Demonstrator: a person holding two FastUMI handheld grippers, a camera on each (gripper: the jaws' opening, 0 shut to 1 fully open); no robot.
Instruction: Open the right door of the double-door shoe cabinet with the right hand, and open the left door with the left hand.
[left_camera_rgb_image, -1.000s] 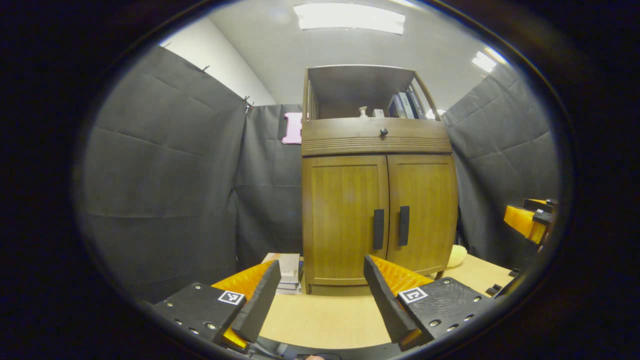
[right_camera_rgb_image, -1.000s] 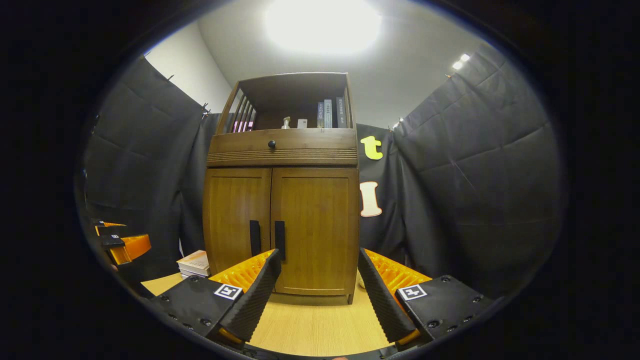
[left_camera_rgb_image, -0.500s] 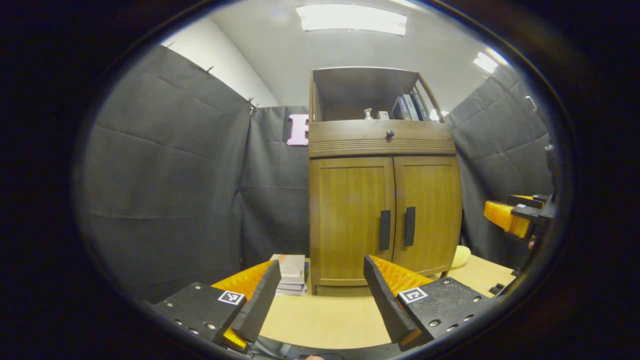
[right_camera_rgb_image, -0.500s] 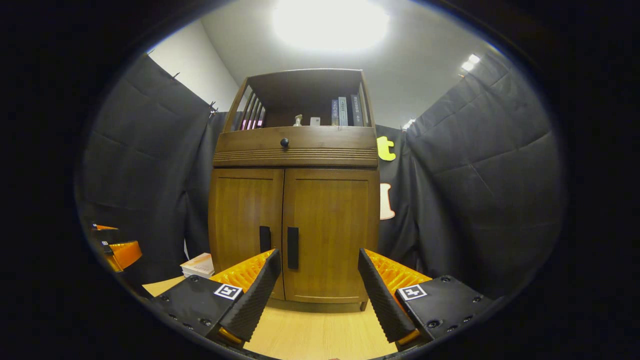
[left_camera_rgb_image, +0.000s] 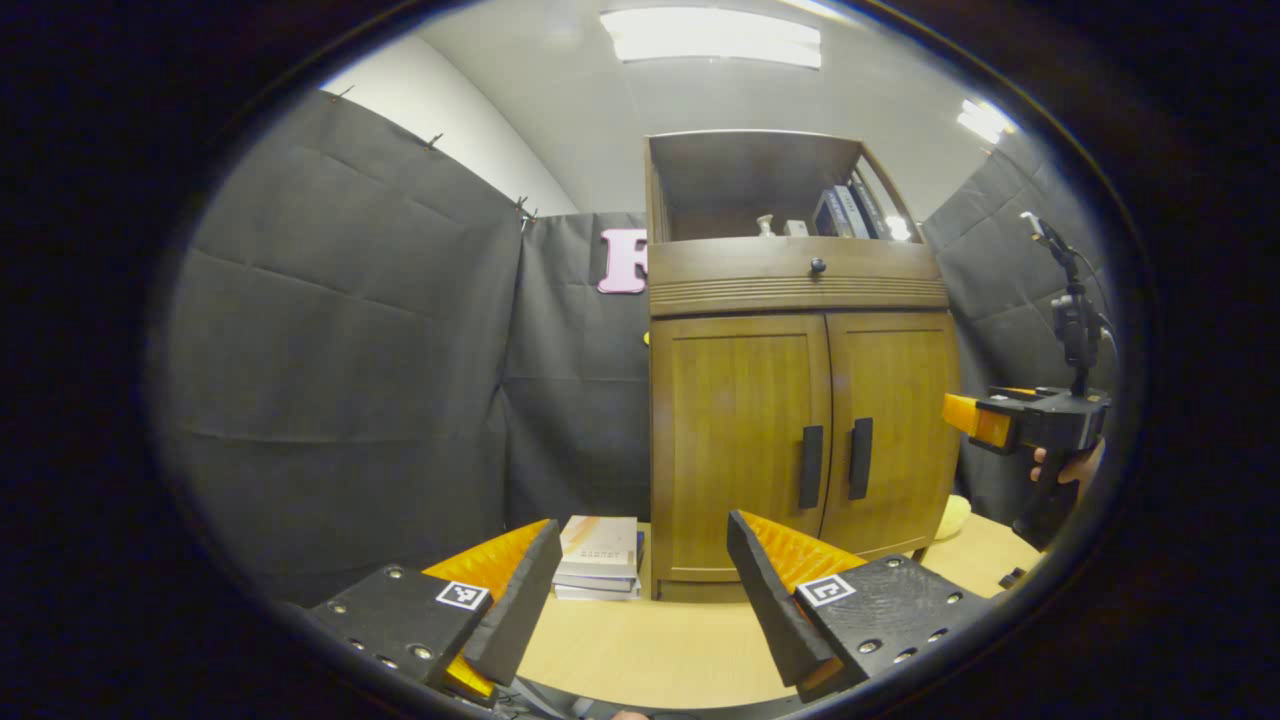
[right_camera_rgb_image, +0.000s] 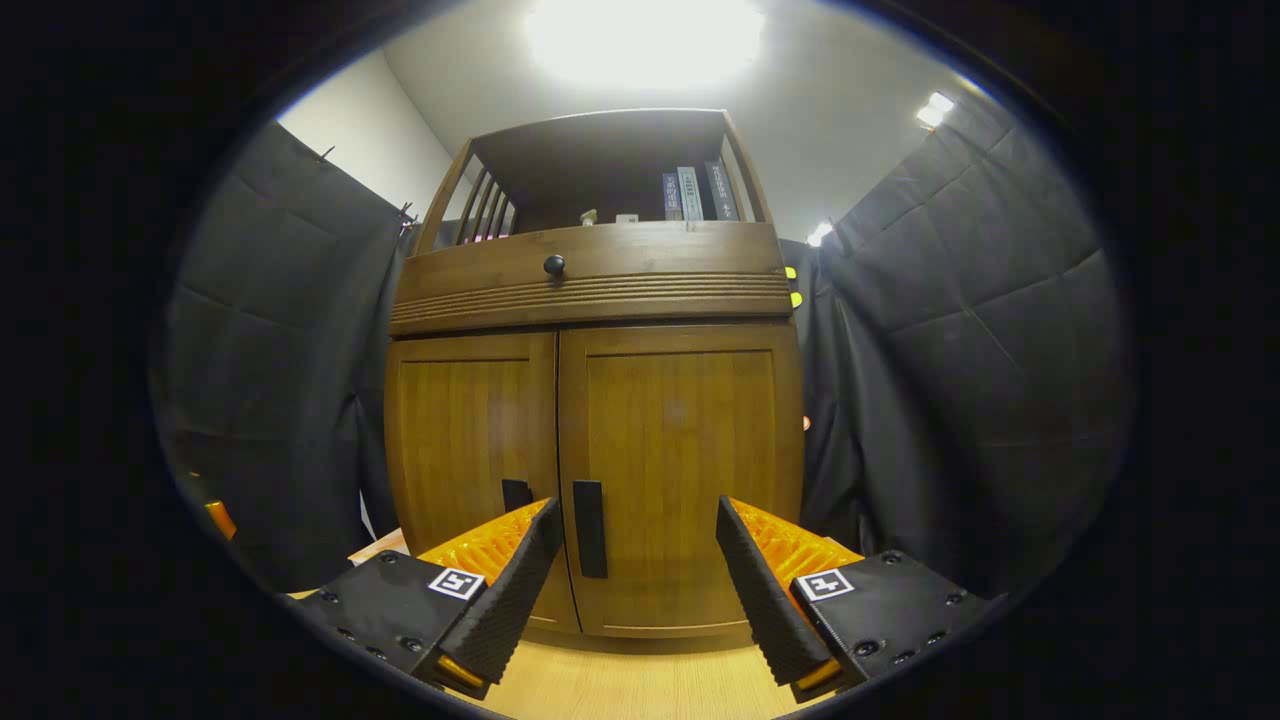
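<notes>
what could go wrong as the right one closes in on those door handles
The right door handle and left door handle stand close together, so the open right hand-held gripper might catch both or the wrong one. If the left hand-held gripper advances, it might bump the stack of books beside the cabinet.

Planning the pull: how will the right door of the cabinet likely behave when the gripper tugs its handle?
The right door looks like stiff wood, so it should swing, not bend. Its handle is a slim upright bar near the middle seam, probably easy to pinch. The tall cabinet carries books up top, so a hard tug might rock it.
</notes>
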